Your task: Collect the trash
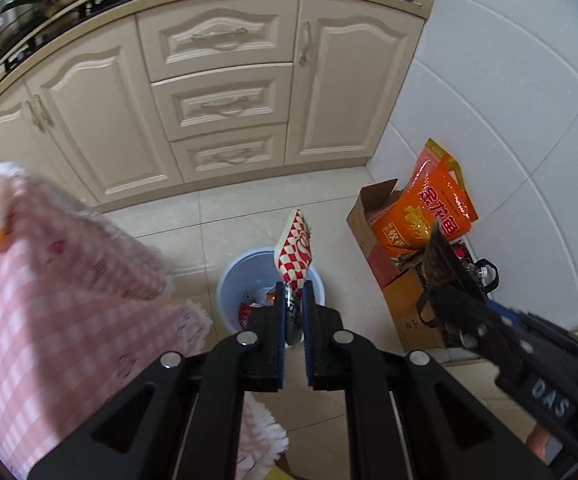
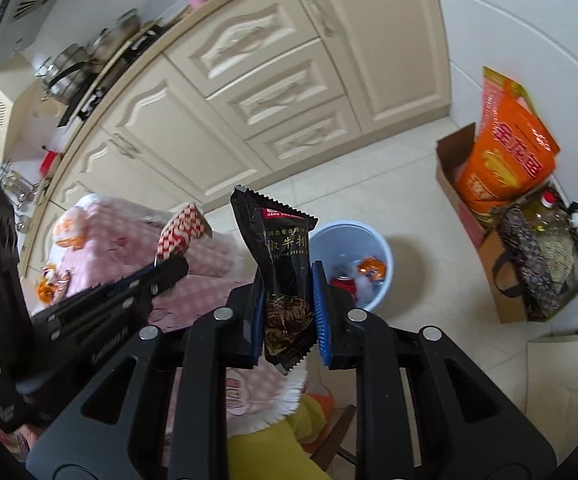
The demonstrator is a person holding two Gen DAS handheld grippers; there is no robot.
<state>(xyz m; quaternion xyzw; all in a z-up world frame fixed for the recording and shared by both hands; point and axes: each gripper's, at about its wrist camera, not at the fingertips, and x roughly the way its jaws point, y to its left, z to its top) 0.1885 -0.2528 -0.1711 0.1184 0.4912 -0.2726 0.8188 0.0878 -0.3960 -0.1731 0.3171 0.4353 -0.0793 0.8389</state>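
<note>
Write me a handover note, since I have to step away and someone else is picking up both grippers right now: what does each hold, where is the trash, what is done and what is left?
Left gripper: shut on the red-and-white checkered wrapper, held above the blue bin.
Right gripper: shut on the black snack packet, held to the side of the bin, above the floor.
Bin stands on the floor tiles beside the pink-checked tablecloth; it already holds some wrappers.
Done: both pieces picked up and carried to the bin.
Left: drop both in. Orange scraps lie on the cloth; these may need collecting too.
</note>
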